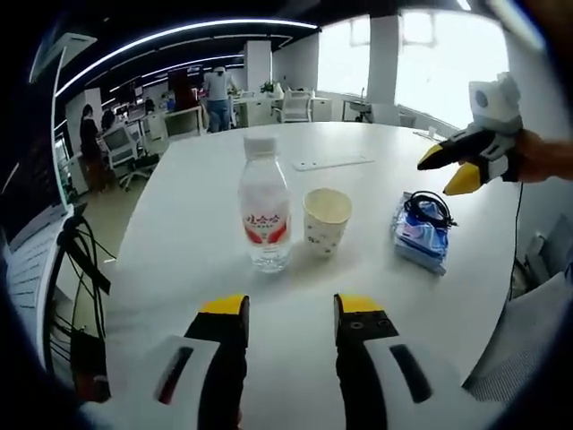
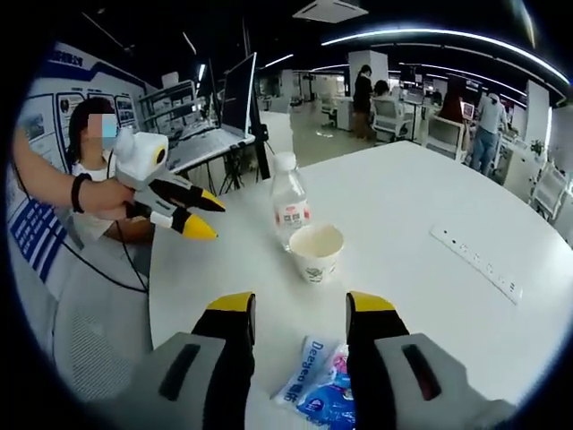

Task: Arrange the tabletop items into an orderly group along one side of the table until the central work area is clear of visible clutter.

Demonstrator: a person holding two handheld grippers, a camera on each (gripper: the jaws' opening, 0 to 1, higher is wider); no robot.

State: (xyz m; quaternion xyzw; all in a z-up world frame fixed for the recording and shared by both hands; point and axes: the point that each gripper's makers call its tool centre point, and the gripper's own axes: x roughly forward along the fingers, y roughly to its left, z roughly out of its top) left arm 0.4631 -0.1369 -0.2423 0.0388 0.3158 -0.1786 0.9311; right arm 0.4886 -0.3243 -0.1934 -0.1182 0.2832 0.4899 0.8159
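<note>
At the centre of the left gripper view, on the white table [image 1: 358, 296], stand a clear water bottle [image 1: 265, 208] with a white cap and red label and, just to its right, a paper cup [image 1: 326, 219], the two close but apart. Further right lies a blue tissue pack [image 1: 423, 235] with a coil of dark cable [image 1: 428, 209] on top of it. A power strip [image 1: 332, 162] lies flat beyond them, toward the top of the frame. The left gripper [image 1: 291, 309] rises from the bottom edge, its yellow-tipped jaws spread apart with nothing between them, short of the bottle. At the upper right the right gripper [image 1: 452, 170] hangs above the table, held in a person's hand [image 1: 546, 157], jaws a little parted and empty.

In the right gripper view the tissue pack sits at the bottom between that gripper's spread jaws, the cup and bottle at centre, the power strip at right, and the left gripper at left.
</note>
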